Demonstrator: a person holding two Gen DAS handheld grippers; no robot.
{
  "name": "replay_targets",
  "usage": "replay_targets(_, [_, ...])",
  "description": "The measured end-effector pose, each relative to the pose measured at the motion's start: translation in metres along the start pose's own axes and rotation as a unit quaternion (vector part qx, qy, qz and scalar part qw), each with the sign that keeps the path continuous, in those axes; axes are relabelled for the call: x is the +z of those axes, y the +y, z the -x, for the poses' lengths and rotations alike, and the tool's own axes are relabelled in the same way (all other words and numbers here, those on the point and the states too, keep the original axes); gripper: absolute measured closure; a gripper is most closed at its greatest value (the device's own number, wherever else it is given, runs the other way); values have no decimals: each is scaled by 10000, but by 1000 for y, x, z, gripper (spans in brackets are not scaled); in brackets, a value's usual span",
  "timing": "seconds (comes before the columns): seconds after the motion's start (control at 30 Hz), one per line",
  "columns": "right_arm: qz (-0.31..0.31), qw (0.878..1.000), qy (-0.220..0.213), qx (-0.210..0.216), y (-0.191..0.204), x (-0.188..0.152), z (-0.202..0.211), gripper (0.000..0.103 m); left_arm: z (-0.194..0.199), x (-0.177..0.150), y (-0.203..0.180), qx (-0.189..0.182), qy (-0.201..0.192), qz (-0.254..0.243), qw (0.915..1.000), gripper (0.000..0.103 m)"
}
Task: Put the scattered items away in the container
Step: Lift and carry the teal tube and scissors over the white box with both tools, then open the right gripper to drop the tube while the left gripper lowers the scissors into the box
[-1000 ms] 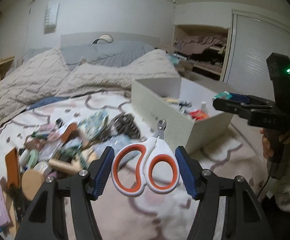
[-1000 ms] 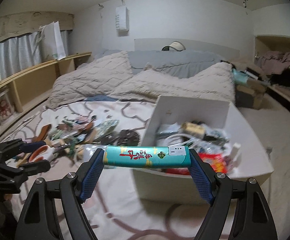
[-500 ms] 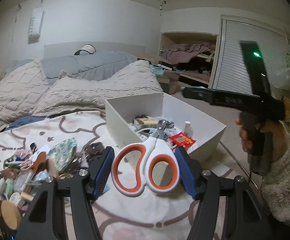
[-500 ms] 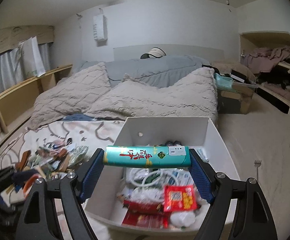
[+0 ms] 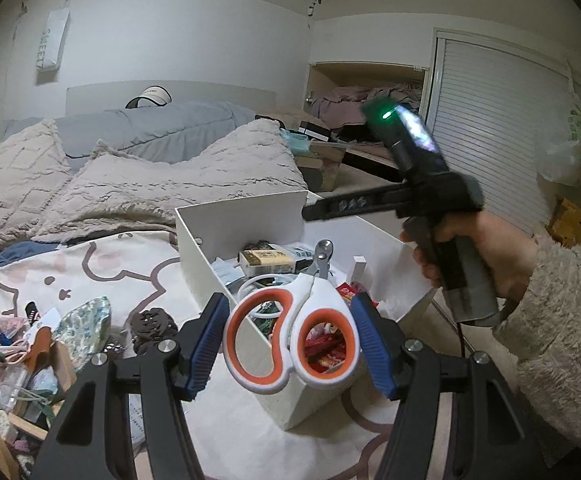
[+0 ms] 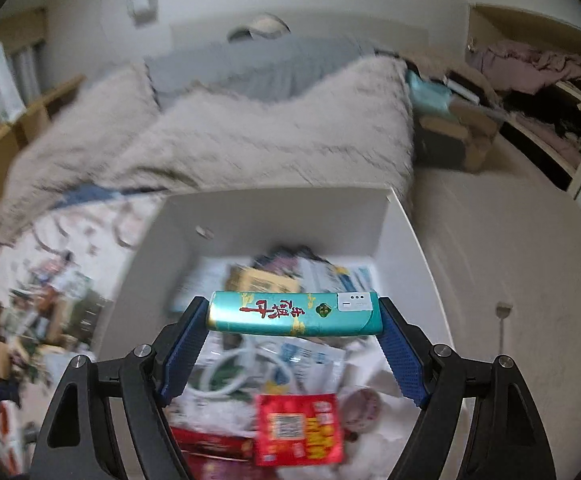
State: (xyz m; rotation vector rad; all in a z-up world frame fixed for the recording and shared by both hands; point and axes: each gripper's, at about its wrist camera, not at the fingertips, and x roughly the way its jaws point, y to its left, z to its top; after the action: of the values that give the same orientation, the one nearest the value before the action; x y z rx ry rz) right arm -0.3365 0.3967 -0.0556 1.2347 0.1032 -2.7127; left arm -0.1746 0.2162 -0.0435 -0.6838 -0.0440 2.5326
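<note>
Right gripper [image 6: 292, 322] hung over the white box [image 6: 398, 216], its fingers clamped endwise on a teal packet [image 6: 294, 314] with red lettering, likely poised for dropping in. Left gripper [image 5: 290, 336] stood at the box's near corner, fingers clamped on orange-and-white scissors [image 5: 290, 336] by the handle loops, blades forward.

Bed with a cartoon-print cover [image 5: 102, 264], carrying box and clutter.
A white open box [image 5: 246, 216] sat on the cover; a heap of small scattered items [image 5: 30, 344] lay at its 9 o'clock, and rumpled beige blankets [image 5: 186, 176] were piled at its 12 o'clock.
</note>
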Motion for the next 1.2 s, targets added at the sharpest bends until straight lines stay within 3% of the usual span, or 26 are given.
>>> replay_targets(0.27, [-74, 9966, 700, -435, -18, -5, -40, 20, -17, 2, -5, -50, 93, 18, 9999, 40])
replay_targets(0.5, [621, 9902, 1030, -704, 3, -8, -52, 20, -25, 5, -2, -90, 157, 188, 9997, 40])
replay_targets(0.63, [831, 9890, 852, -879, 11, -14, -43, 8, -27, 9, -2, -116, 173, 270, 9994, 40])
replay_targets(0.97, [294, 9965, 457, -634, 0, -14, -4, 8, -34, 22, -4, -185, 342, 484, 9981, 40])
replay_targets(1.2, [-233, 9973, 341, -602, -16, -17, 1, 8, -50, 27, -8, -76, 531, 521, 9972, 40])
